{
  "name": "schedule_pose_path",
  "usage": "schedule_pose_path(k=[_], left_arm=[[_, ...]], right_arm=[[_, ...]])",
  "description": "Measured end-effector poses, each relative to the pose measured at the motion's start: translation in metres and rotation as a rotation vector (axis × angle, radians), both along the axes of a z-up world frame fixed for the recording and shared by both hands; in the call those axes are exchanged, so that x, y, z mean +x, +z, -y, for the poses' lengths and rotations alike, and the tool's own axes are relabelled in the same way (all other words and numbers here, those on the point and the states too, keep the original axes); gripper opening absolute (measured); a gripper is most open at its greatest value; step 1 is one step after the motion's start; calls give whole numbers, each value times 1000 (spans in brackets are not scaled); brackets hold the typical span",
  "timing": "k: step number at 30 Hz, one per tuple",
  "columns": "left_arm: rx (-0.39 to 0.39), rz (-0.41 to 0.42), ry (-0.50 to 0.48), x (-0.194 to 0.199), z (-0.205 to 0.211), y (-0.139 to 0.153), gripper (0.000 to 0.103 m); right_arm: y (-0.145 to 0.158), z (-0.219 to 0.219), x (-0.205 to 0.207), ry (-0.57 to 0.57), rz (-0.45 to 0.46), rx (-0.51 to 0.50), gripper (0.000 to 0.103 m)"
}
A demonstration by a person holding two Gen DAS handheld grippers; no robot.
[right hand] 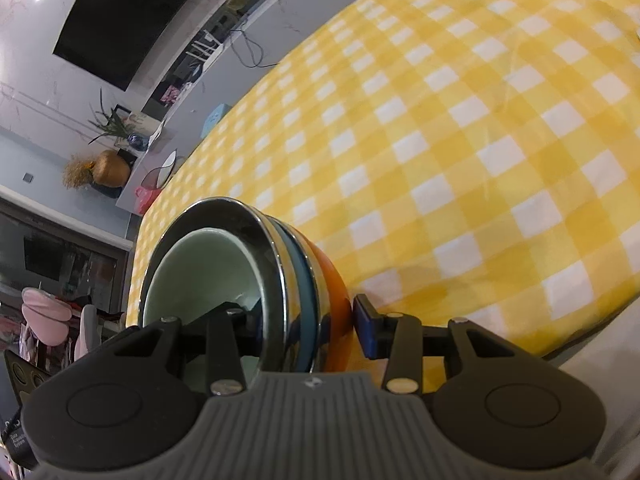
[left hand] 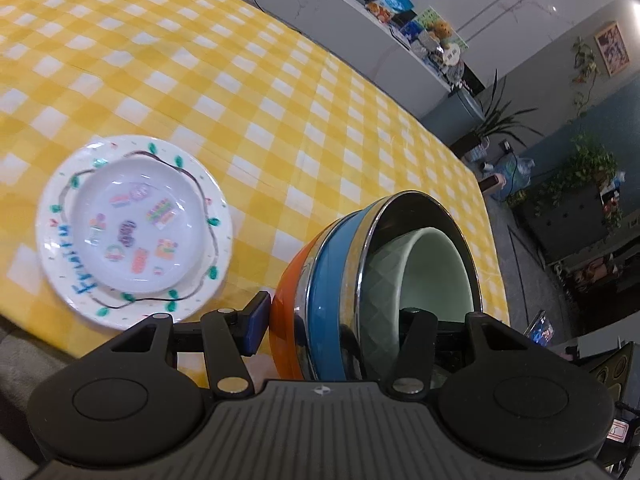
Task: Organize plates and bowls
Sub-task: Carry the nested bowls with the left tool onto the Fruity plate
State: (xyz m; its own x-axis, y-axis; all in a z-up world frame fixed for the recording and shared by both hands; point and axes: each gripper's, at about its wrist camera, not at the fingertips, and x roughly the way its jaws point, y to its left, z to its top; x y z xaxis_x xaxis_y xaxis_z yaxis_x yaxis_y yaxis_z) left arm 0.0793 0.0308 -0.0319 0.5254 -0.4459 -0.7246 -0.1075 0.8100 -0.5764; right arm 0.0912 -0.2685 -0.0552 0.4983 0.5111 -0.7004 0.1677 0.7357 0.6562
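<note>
Yellow-and-white checked cloth covers the worktop point(left hand: 320, 92) in the left wrist view. On it, near the close edge and to the left, a small white dish with coloured stickers point(left hand: 134, 226) sits nested in a larger white plate point(left hand: 60, 240) with green leaf marks and blue lettering. That pairing looks finished. The left gripper point(left hand: 340, 324) straddles the rim of a nested bowl stack point(left hand: 376, 280): an orange bowl point(left hand: 286, 300) outermost, then a blue bowl point(left hand: 332, 284), then a steel bowl point(left hand: 424, 208), with a pale green bowl point(left hand: 432, 268) innermost. One blue-padded finger lies against the orange wall and the other reaches inside, so the jaws are closed on the stack's side. The stack appears tilted toward the camera; whether its base touches the cloth cannot be told.

In the right wrist view, the same bowl stack point(right hand: 248, 272) is gripped from the other side. The right gripper point(right hand: 308, 324) has one finger inside, near the pale green bowl point(right hand: 200, 268), and a blue pad at or just beside the orange wall point(right hand: 336, 312), the jaws drawn in around the rim. The cloth beyond is bare.

As a judgement, sorting is nearly done: plates are stacked, bowls are nested, and what seems left is setting the bowl stack down in its place, perhaps near the plates, and releasing it.
</note>
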Motion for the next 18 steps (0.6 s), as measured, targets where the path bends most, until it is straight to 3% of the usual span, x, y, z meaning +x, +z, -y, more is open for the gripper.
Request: schedule_pose_path(k=[18], left_arm=[[-11, 15, 194, -7, -97, 33, 57]], right_arm=[[43, -108, 24, 173, 44, -20, 40]])
